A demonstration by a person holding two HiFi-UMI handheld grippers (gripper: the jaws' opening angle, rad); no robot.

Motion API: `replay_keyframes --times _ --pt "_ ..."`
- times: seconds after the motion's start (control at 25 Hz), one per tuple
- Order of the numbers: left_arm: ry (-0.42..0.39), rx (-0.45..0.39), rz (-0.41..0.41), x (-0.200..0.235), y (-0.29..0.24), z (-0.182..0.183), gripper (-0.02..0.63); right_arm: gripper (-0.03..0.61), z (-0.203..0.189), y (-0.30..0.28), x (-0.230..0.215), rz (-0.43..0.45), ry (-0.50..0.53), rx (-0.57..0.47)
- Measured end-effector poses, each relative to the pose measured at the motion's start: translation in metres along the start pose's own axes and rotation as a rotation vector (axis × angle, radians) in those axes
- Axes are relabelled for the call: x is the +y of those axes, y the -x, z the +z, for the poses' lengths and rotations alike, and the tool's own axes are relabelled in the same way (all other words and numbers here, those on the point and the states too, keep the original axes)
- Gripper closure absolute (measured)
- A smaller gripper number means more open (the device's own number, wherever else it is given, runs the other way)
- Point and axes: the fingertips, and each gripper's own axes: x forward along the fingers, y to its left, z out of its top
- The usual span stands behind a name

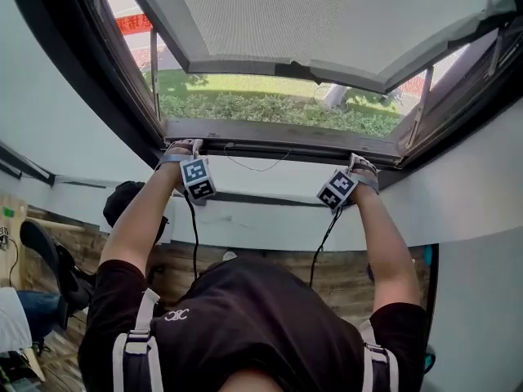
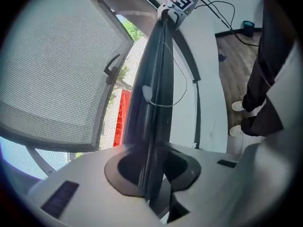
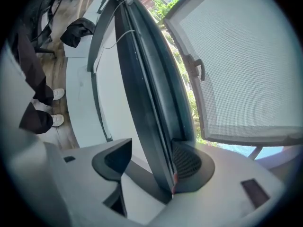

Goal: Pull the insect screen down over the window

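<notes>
The insect screen's pull bar (image 1: 278,137) lay along the lower edge of the window opening, and both of the person's arms reached out to it. The left tool (image 1: 181,147) sat at the bar's left end with its jaws clamped on it. In the left gripper view the bar ran straight up between the two dark pads (image 2: 124,171), and both bore on its sides. The right tool (image 1: 362,163) sat near the bar's right end with its jaws apart around it. There the grid-textured pad (image 3: 191,167) on the outdoor side touched the bar, while the other pad (image 3: 113,160) stood just off its room side. Whether any mesh stretched above the bar could not be made out. A thin pale cord (image 1: 255,165) hung in a slack loop from the middle of the bar on the room side. Above and beyond the bar the grey-framed window sash (image 1: 327,23), its pane showing a fine grid, tilted outward, with a dark handle (image 2: 111,69) on its frame. Past the bar lay grass (image 1: 245,88) and a hedge (image 1: 286,111), and a red banner (image 1: 132,23) showed beyond the bar's left end. Below the bar came a white wall (image 1: 270,219), then a wooden floor (image 1: 343,276). A black cable (image 1: 194,235) ran from each tool back from the bar toward the person's body.
</notes>
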Motion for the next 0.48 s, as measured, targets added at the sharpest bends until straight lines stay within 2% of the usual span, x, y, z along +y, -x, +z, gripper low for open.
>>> replay_keyframes --times 0.16,0.28,0.4,0.48 --pt "-0.004 0.000 0.010 -0.001 0.003 0.000 0.514 0.290 0.001 0.003 -0.001 -0.001 -0.018 -0.017" --pt "0.050 -0.009 0.004 -0.001 0.005 0.001 0.508 0.290 0.003 0.010 -0.002 0.019 -0.100 -0.046" --pt "0.184 -0.050 -0.010 0.006 0.013 0.002 0.513 0.308 0.011 0.023 -0.011 0.028 -0.225 -0.108" --pt "0.361 -0.103 -0.028 0.015 0.023 0.004 0.539 0.368 0.018 0.032 -0.017 0.036 -0.341 -0.172"
